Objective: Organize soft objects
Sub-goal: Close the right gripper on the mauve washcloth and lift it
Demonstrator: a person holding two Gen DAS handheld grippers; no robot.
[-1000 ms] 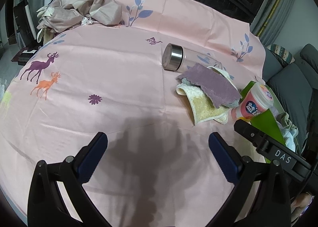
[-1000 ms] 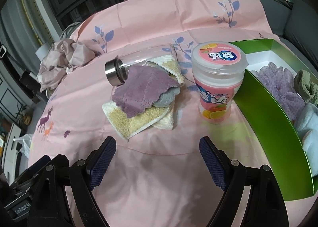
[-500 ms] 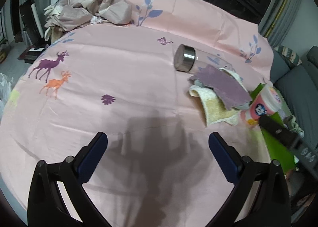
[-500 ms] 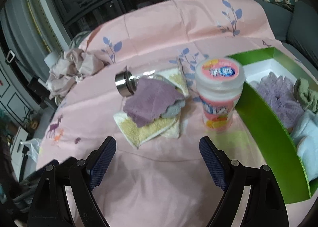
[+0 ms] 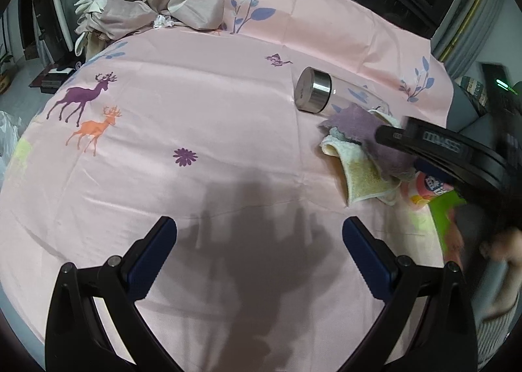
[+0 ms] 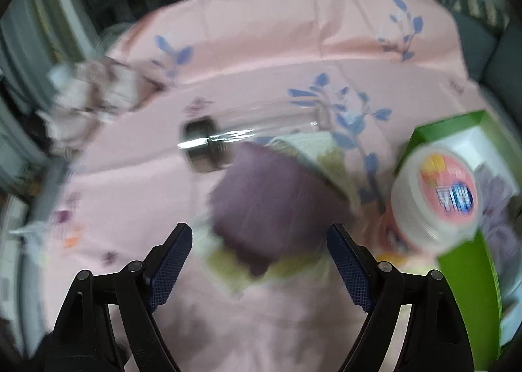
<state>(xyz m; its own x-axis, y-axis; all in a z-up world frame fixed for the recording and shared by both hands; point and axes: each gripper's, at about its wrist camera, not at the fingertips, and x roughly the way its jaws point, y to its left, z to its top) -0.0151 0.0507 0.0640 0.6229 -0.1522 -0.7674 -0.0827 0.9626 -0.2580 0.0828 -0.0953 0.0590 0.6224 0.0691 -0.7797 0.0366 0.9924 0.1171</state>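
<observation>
- Over the purple cloth (image 6: 274, 205), the right gripper (image 6: 259, 261) has just been closing; its jaws are released, gripping nothing.
- Left gripper (image 5: 259, 254): jaws released above the pink sheet (image 5: 195, 117).

Smooth, matt pink sheet (image 5: 202, 104), cloth, faintly creased, printed with deer and leaves. Crumpled beige fabric (image 5: 153, 7) with a slight sheen. Brushed-metal cap (image 5: 313, 90) on a clear, glossy bottle (image 5: 359, 98). Fluffy purple cloth (image 6: 274, 205), matt and nappy, over a yellow terry towel (image 5: 365, 176) with a cream edge. Glossy plastic cup (image 6: 434, 196) with a printed foil-like lid. Smooth green box (image 6: 469, 267), card-like, white inside. Matt black plastic fingers (image 5: 146, 261) with dark blue textured pads (image 6: 169, 261).
</observation>
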